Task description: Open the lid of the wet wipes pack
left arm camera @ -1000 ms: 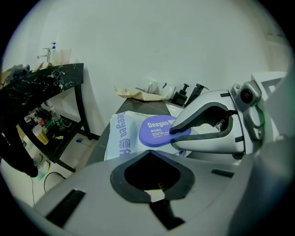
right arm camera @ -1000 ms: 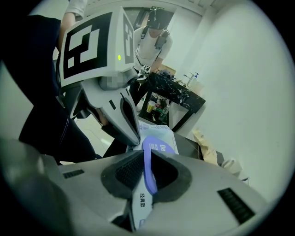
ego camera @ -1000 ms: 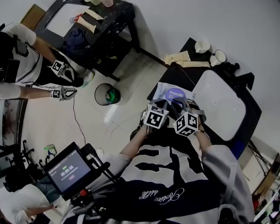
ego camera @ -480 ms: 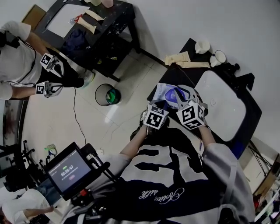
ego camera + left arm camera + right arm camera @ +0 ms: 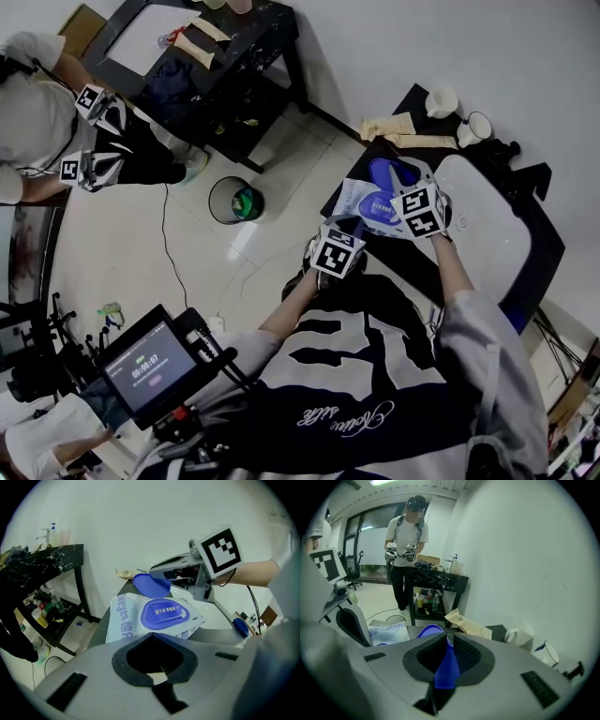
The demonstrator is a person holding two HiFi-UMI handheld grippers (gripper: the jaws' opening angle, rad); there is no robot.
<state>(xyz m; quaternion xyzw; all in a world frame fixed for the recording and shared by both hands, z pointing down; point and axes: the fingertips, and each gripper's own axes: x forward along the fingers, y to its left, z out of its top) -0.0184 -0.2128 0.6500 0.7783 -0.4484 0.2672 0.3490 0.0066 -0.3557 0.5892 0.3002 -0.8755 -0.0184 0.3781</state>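
The wet wipes pack (image 5: 354, 200), white with a blue lid frame, lies on the black table (image 5: 394, 253). Its round blue lid (image 5: 382, 172) stands lifted above the pack. My right gripper (image 5: 397, 178) is shut on that lid; in the right gripper view the blue lid (image 5: 446, 667) sits pinched between the pads of the right gripper (image 5: 446, 641). The left gripper (image 5: 348, 228) rests at the pack's near edge. In the left gripper view the pack (image 5: 123, 618) lies just past the closed left gripper (image 5: 151, 637), a pale sliver between its pads, and the raised lid (image 5: 151, 585) hangs from the right gripper (image 5: 165, 576).
A white tray (image 5: 483, 225) fills the table to the right of the pack. Two mugs (image 5: 441, 101) (image 5: 478, 128) and brown paper bags (image 5: 398, 127) sit at the far end. A bin (image 5: 234, 200) stands on the floor. Another person (image 5: 37, 112) stands by a dark shelf table (image 5: 216, 56).
The right gripper has moved up and away from the pack, swinging the blue lid open with it. The left gripper has stayed at the pack's near edge.
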